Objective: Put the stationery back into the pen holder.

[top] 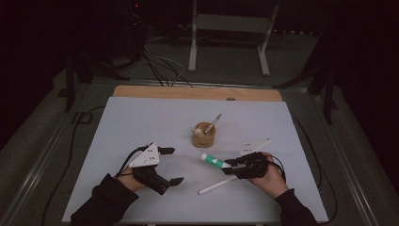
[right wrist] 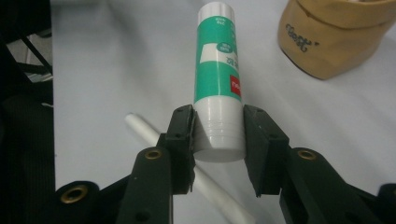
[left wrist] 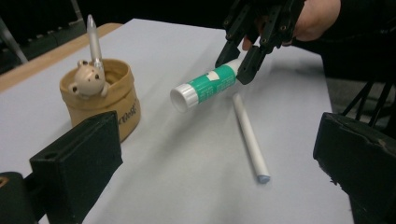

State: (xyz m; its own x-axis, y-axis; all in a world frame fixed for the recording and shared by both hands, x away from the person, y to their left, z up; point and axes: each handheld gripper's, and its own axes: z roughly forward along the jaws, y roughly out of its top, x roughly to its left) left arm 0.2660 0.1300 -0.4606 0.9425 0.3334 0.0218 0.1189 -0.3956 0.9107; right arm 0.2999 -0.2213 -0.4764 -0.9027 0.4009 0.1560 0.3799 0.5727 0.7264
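The glue stick [right wrist: 218, 79] is green and white, capped. It hangs off the surface, nearly level, pinched at its white base end.

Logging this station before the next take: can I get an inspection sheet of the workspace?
Surface: pale sheet over a wooden table, flat.
Job's things: green-and-white glue stick clamped at its base, lifted off the sheet; tan pouch holder with a bear figure and a pen.
Clutter: white stick lying on the sheet.
Grippers: right hand-held gripper shut on the glue stick; left hand-held gripper open, holding nothing.
Cables: black leads trailing off both sides.
Surroundings: dark room, white frame on the floor behind.
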